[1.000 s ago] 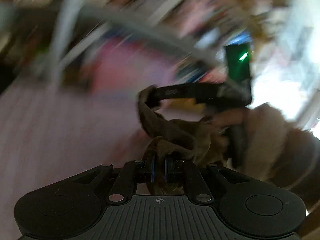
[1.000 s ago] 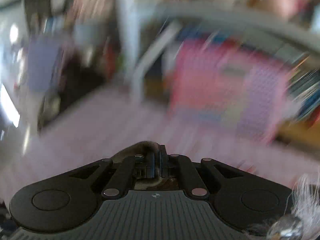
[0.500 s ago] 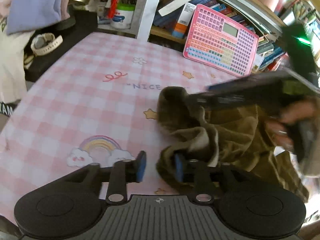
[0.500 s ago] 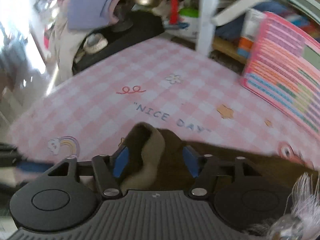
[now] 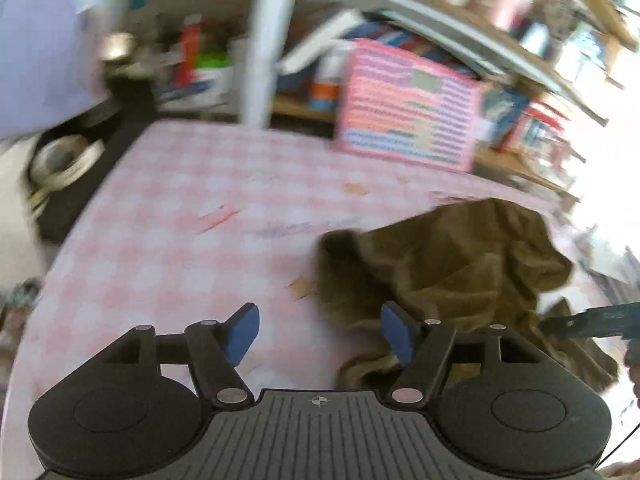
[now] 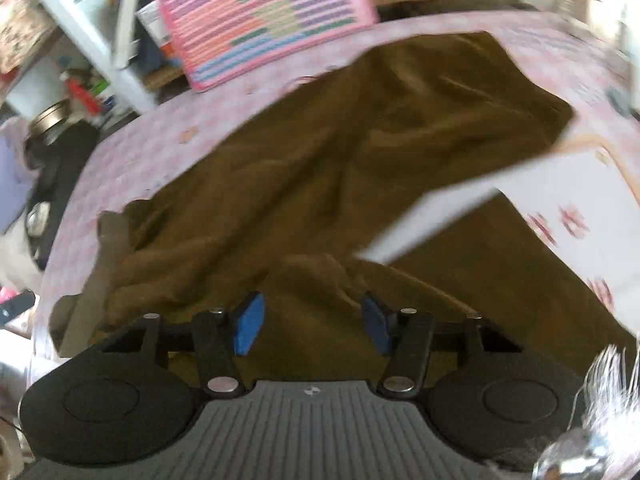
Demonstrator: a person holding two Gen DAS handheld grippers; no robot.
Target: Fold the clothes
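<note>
Garment [image 6: 340, 152], olive and crumpled, lies directly under and ahead of the right gripper [image 6: 310, 326], a raised fold between its spread, empty jaws. Left gripper [image 5: 320, 332], also open, has it off to its right.

Both wrist views look down along their jaws, close above the shared olive garment [image 5: 448, 264] and pink-checked table [image 5: 168, 216].
</note>
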